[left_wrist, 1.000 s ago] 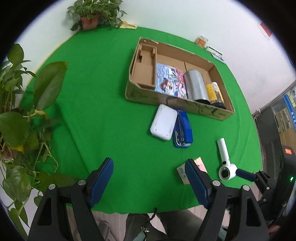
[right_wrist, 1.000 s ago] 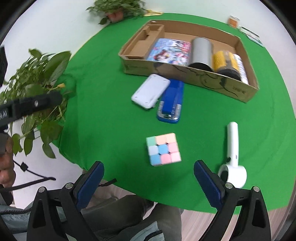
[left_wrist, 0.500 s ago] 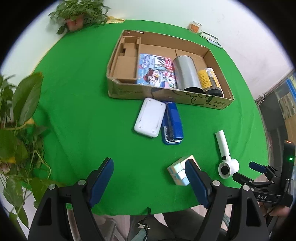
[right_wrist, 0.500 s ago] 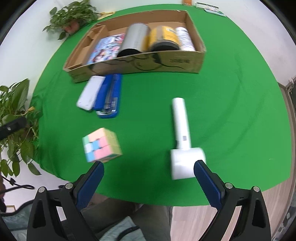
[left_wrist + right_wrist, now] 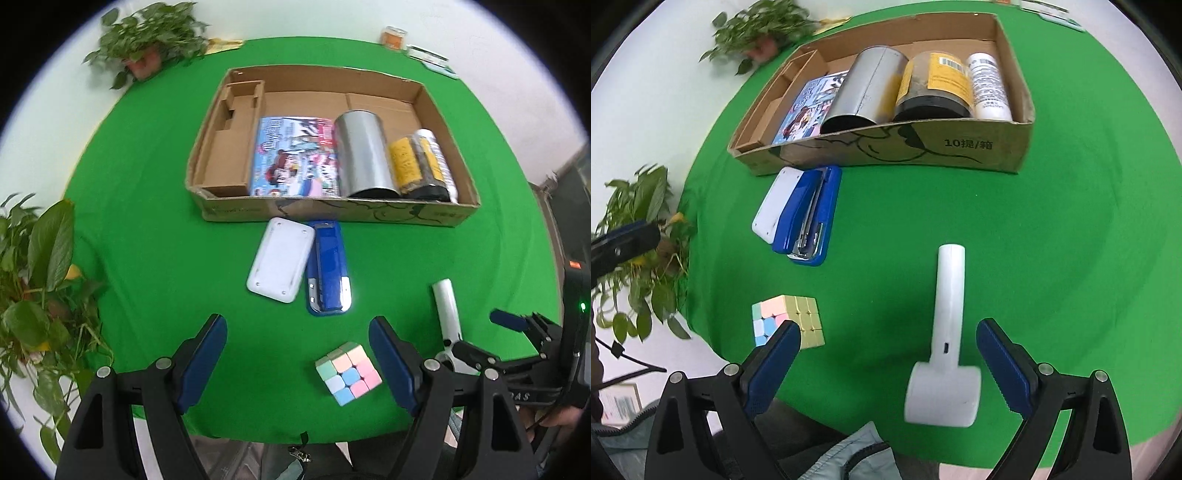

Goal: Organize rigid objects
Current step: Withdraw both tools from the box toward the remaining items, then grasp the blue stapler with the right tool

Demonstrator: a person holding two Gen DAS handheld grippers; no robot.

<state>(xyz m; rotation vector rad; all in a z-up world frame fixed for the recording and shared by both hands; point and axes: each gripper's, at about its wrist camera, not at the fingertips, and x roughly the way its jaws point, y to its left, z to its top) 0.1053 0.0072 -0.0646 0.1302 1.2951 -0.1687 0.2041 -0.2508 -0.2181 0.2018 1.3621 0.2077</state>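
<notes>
A pastel puzzle cube (image 5: 348, 373) (image 5: 798, 319) lies near the table's front edge, between the fingers of my open left gripper (image 5: 297, 363), closer to the right finger, untouched. A white T-shaped handheld device (image 5: 947, 339) (image 5: 447, 314) lies under my open right gripper (image 5: 886, 362), its block head between the fingers, with no contact seen. A white flat case (image 5: 279, 264) and a blue stapler (image 5: 328, 272) lie side by side before the cardboard box (image 5: 332, 214). The box holds a colourful booklet (image 5: 295, 155), a silver can (image 5: 365, 158), a yellow-labelled jar (image 5: 410, 164) and a white bottle (image 5: 989, 86).
Green cloth (image 5: 147, 229) covers the round table. Leafy plants stand at the left edge (image 5: 37, 288) and the far left (image 5: 147, 40). Small items (image 5: 395, 37) lie at the far rim. The right gripper (image 5: 517, 354) shows at the lower right of the left wrist view.
The left view has shifted so the cube now lies between its fingers instead of behind the right one. The right gripper has moved right and lower, from over the cube to over the white device.
</notes>
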